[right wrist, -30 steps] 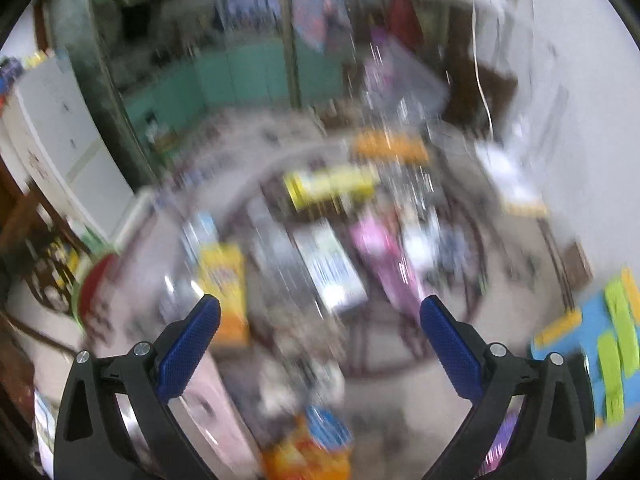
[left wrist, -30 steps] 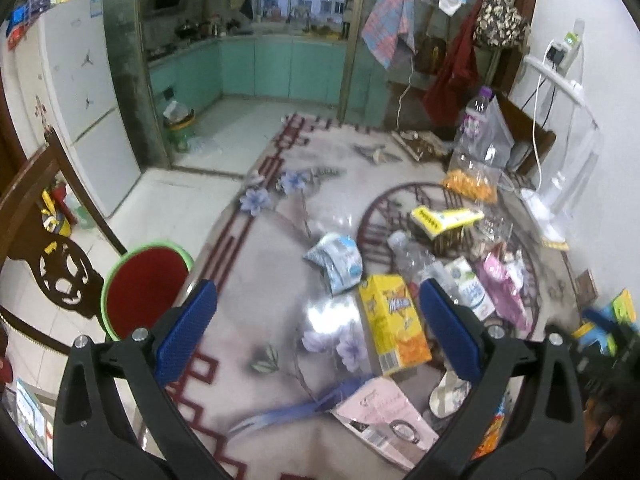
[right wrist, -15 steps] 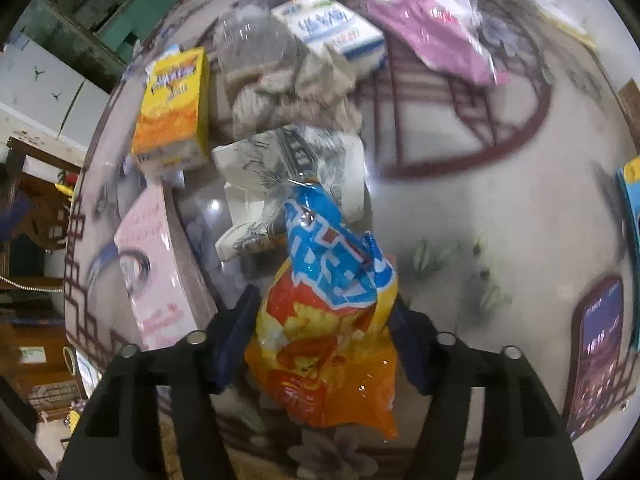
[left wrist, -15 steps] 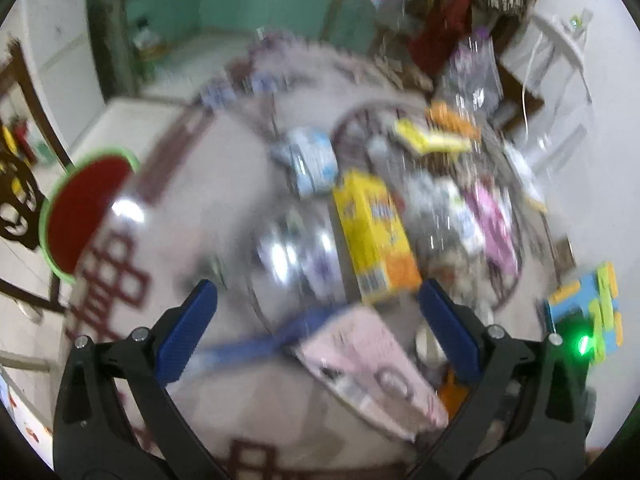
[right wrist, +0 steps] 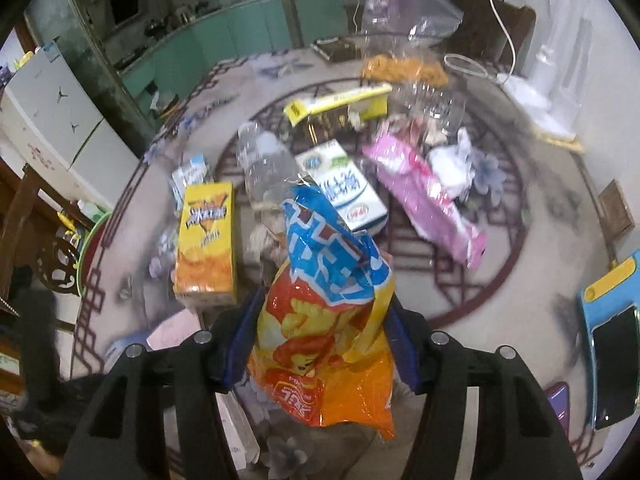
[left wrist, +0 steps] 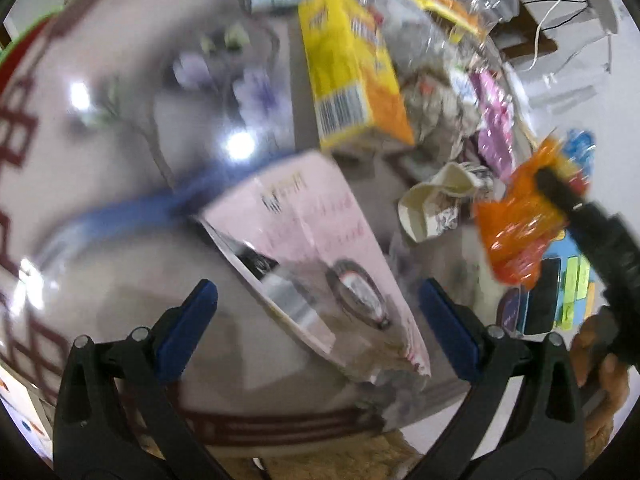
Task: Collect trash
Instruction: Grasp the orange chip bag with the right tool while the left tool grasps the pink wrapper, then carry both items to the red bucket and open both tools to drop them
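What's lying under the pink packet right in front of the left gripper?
A blue strip pokes out from under the pink packet on its left side, lying on the patterned table. Whatever else lies beneath is covered.

Motion-blurred patterned tabletop [left wrist: 120, 128] and pink paper packet [left wrist: 320, 248], print unreadable, orange-and-blue crinkly snack bag [right wrist: 328, 320] hiding the right tongs' [right wrist: 320, 344] pads, green-rimmed red bin [right wrist: 90, 248] cut off by chair.

1 chip bag [right wrist: 324, 320], 1 yellow box [right wrist: 206, 240], 1 pink wrapper [right wrist: 424, 196], 1 milk carton [right wrist: 346, 188]

Home, fridge [right wrist: 52, 108], green kitchen cabinets [right wrist: 224, 36], carved chair [right wrist: 44, 240]
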Motion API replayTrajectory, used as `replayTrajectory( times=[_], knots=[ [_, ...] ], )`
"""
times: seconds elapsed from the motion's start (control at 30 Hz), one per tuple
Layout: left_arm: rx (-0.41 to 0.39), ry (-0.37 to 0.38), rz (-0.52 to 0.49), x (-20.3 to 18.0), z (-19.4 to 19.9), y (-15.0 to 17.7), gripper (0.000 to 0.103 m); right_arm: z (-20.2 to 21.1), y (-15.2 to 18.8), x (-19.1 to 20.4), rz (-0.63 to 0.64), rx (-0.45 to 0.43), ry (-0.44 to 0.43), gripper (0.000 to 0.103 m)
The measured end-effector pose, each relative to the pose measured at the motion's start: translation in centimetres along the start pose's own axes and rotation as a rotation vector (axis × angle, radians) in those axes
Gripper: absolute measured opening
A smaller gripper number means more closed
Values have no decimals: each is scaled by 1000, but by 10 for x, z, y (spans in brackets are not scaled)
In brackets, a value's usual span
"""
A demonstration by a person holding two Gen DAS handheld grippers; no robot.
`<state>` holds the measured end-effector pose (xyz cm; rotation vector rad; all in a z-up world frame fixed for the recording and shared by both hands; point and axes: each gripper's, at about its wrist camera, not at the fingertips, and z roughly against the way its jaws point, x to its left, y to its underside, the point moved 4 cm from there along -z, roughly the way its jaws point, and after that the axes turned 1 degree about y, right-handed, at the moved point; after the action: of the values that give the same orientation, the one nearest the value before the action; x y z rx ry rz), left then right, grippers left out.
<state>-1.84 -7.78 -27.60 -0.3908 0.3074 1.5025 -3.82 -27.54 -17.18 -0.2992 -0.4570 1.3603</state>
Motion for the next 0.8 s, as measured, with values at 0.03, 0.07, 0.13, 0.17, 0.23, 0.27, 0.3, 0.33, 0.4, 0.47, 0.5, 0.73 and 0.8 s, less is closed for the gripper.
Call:
replayTrajectory(
  times=[0.03, 0.07, 0.13, 0.17, 0.23, 0.27, 0.3, 0.33, 0.4, 0.47, 0.5, 0.73, 0.8],
  knots=[
    [6, -1, 5, -1, -2, 2, 97, 0, 0, 4, 2, -4, 3, 57],
    [15, -4, 6, -3, -7, 2, 93, -1, 0, 5, 4, -5, 5, 57],
    [20, -5, -6, -6, -11, 3, 78, -1, 1, 7, 9, 1, 0, 57],
    [12, 7, -16, -9, -9, 2, 75, -1, 2, 9, 10, 4, -5, 57],
    [10, 40, -32, -12, -8, 1, 62, -2, 3, 12, 11, 3, -15, 57],
    [-3, 61, -45, -15, -4, -1, 59, -1, 4, 14, 12, 0, -21, 57],
    [-19, 73, -60, -17, 0, -2, 48, 1, 2, 17, 17, -5, -30, 57],
    [-39, 92, -80, -20, 6, -6, 26, 3, 0, 20, 24, -12, -37, 57],
    [-88, 70, -108, -21, 20, -10, 22, 7, -5, 28, 38, -28, -48, 57],
    [-135, 62, -127, -19, 34, -16, 19, 12, -14, 39, 59, -52, -68, 57],
    [-154, 63, -128, -16, 40, -18, 18, 14, -16, 45, 69, -60, -73, 57],
    [-320, 31, -157, -1, 93, -29, 16, 16, -38, 92, 145, -88, -132, 57],
    [-374, 10, -163, 9, 115, -31, 16, 14, -42, 105, 166, -86, -143, 57]
  ],
)
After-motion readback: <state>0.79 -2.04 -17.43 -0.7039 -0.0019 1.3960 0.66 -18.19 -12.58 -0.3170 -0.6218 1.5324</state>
